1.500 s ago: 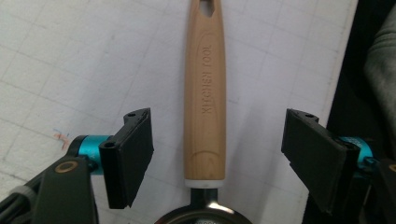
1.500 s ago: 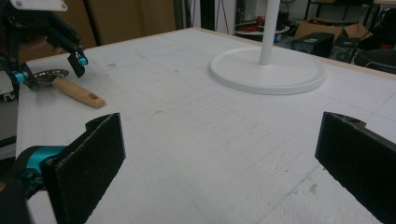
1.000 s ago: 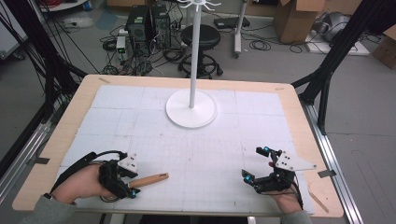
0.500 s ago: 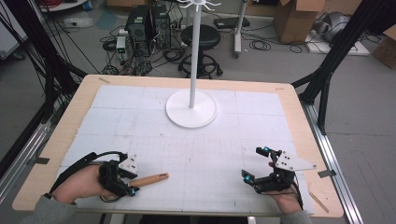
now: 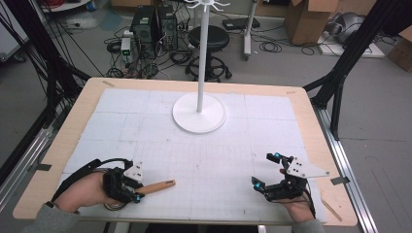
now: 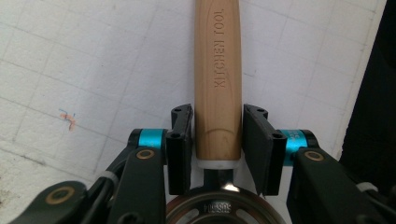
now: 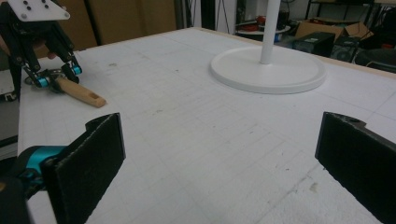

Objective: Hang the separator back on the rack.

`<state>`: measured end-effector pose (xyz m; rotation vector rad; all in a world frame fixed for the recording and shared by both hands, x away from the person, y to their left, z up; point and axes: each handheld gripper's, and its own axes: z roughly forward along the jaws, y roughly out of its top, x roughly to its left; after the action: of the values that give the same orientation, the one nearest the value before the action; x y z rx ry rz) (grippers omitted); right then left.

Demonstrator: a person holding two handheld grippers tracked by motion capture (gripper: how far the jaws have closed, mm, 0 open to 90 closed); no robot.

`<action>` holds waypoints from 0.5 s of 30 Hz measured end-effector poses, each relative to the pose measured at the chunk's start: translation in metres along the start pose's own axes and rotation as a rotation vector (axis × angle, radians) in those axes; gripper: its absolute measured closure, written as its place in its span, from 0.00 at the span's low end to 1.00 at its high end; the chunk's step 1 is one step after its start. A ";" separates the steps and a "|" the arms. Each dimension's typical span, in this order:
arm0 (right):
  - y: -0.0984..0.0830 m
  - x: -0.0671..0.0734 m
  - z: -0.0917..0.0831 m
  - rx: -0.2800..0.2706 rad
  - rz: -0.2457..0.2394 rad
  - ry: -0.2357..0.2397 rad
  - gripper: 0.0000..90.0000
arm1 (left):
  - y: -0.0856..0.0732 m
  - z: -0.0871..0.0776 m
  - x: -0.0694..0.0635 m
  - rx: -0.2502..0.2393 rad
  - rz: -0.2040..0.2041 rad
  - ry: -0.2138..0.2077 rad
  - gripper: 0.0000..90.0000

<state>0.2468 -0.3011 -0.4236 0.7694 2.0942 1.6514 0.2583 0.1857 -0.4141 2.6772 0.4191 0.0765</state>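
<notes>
**Left tool closing on wooden handle; right tool idle and wide**

Item: kitchen utensil (image 5: 154, 187) with a wooden handle (image 6: 218, 79) and a metal end, lying flat on the tabletop (image 5: 204, 155) near its front left corner, handle pointing toward the middle.

Change: the left tool (image 5: 137, 190) has just been closing its jaws about the handle. Both hands sit where they sat a second ago, and the utensil lies as it did. Judgement: the grasp is being made and the lift has not begun.

Left tool, state: narrow, one pad at each side of the handle's base. The left pad appears to touch the wood; a thin gap seems to remain at the right pad, so a firm grip is not confirmed.

Right tool (image 5: 273, 174), state: jaws wide, nothing between them, resting near the front right edge.

Views compared: the left gripper view gives the pad-to-wood contact, the "KITCHEN TOOL" stamp and the stamped metal rim. The high view gives the white stand (image 5: 199, 112) at centre-back. The right gripper view shows the hanging hole (image 7: 95, 97) at the handle's tip.
</notes>
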 end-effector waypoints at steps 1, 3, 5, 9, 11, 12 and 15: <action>0.000 0.000 0.000 0.001 -0.002 -0.001 0.01 | 0.000 0.000 0.000 -0.003 -0.004 -0.001 0.73; 0.000 0.000 0.000 0.002 -0.001 -0.001 0.01 | 0.000 0.000 0.000 0.003 0.001 -0.001 0.74; 0.000 0.000 0.000 0.003 0.002 0.000 0.01 | 0.000 0.000 0.000 0.001 -0.001 -0.002 0.75; 0.000 0.000 0.000 0.004 0.002 0.000 0.01 | 0.000 0.000 0.000 0.001 -0.006 0.001 0.75; 0.000 0.000 0.000 0.004 0.003 0.000 0.01 | 0.000 0.000 0.000 0.000 -0.011 0.002 0.76; 0.000 0.000 0.000 0.004 0.003 0.000 0.01 | 0.000 0.000 0.000 0.003 -0.006 0.003 0.76; 0.000 0.000 0.000 0.004 0.003 -0.001 0.01 | 0.000 0.000 -0.001 0.003 -0.008 0.007 0.76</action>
<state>0.2468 -0.3010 -0.4238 0.7747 2.0970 1.6491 0.2575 0.1850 -0.4138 2.6788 0.4323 0.0825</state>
